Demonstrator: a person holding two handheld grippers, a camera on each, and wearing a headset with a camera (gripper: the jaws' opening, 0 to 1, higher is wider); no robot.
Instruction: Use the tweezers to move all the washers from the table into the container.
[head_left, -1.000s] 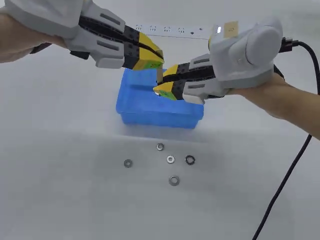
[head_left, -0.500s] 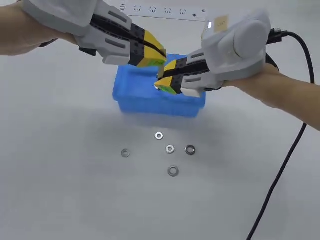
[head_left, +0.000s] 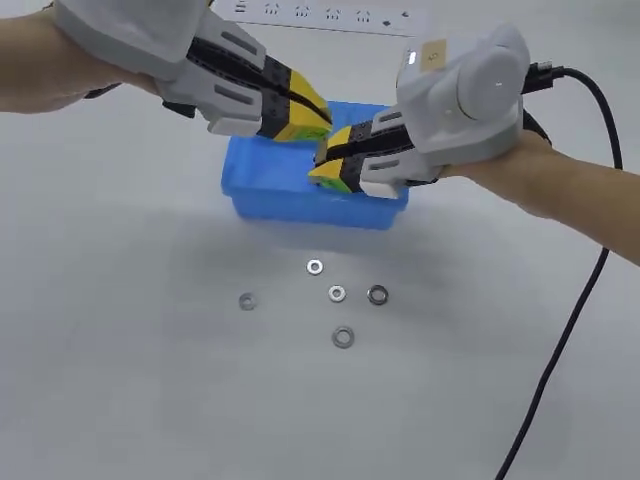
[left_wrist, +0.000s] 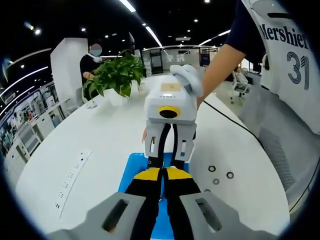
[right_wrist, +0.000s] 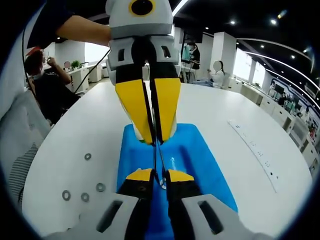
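Open-plan office: long white desks (left_wrist: 100, 132), potted plant (left_wrist: 117, 75).

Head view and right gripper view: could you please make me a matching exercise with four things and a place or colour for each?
Things:
1. container
2. washers
3. power strip
4. tweezers

Descriptions:
A. thin, running between the left claw and the right claw
B. white, lying beyond the container
C. loose on the table, on the person's side of the container
D. blue, below both claws

Pairs: 1-D; 2-C; 3-B; 4-A
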